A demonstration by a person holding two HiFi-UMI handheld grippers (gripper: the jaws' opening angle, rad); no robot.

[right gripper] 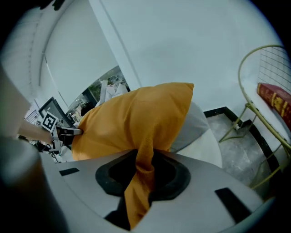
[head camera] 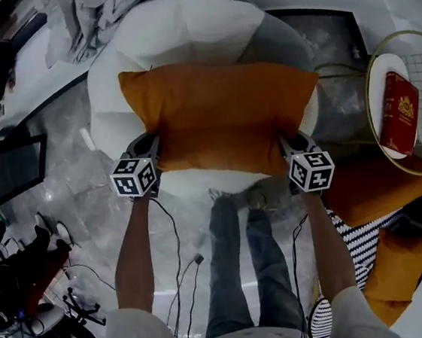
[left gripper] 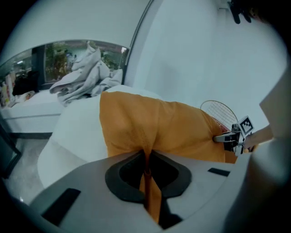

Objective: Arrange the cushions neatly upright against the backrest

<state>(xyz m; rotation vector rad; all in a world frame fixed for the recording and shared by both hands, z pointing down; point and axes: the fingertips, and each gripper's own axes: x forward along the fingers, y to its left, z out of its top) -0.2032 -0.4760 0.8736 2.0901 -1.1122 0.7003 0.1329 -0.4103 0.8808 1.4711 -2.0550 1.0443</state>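
The orange cushion (head camera: 220,118) hung broadside over the white rounded seat (head camera: 180,31), stretched between the two grippers. The left gripper (head camera: 148,144) had its jaws pinched tight on the cushion's near-left corner. The right gripper (head camera: 290,145) was clamped on a bunched fold at the near-right corner.

To the right, a round wire-rimmed side table (head camera: 383,69) carried a red book (head camera: 399,111). Nearer on that side lay a second orange cushion (head camera: 375,183) and a black-and-white striped cushion (head camera: 363,239). A crumpled pale cloth (head camera: 91,15) sat at the far left.

The floor (head camera: 68,181) was grey marble, with thin cables (head camera: 178,267) trailing beside the person's legs (head camera: 244,259). Dark clutter (head camera: 27,284) crowded the near left. A plain pale wall stood behind the seat.
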